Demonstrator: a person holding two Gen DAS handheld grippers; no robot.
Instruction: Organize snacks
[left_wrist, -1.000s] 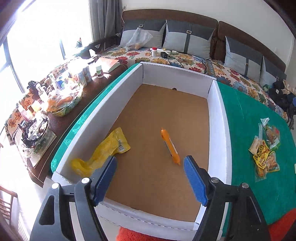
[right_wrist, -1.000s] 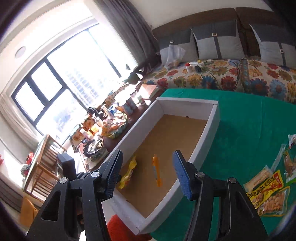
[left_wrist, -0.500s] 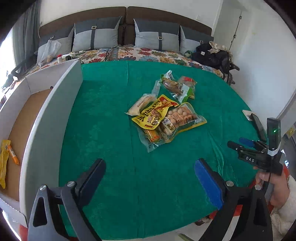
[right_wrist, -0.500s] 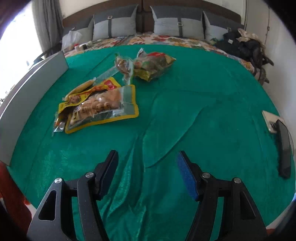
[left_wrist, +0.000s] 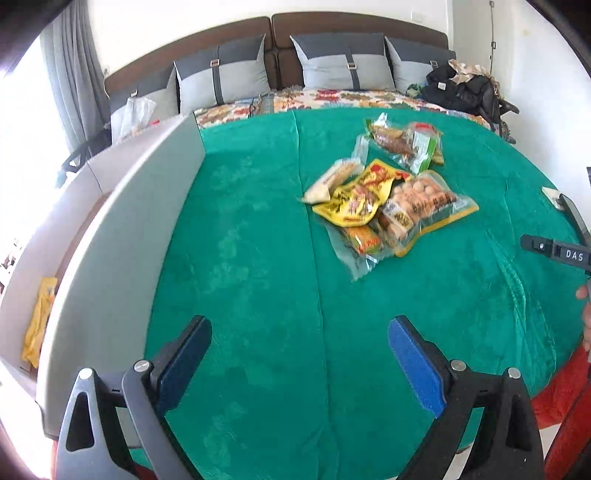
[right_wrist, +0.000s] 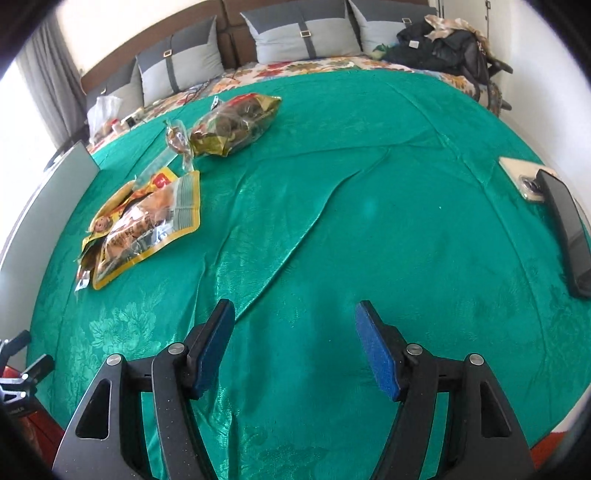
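- Green bedspread (left_wrist: 258, 258) across the bed, filling most of both views; snack heap bare upon it, nothing yet lifted.
- White box (left_wrist: 122, 229) along the left edge of the left wrist view, one yellow packet (left_wrist: 38, 325) already inside at lower left.
- Snack pile (left_wrist: 384, 206) upper right of centre in the left wrist view, well ahead of the left gripper (left_wrist: 299, 354) and slightly right of its line; long axis judged diagonal, lower left to upper right.
- Same snack pile (right_wrist: 144, 225) at middle left in the right wrist view, well off to the left of the right gripper (right_wrist: 295, 343).
- Left gripper judged nearer and better aligned.
- Both sets of jaws spread wide, holding nothing, above bare cloth.
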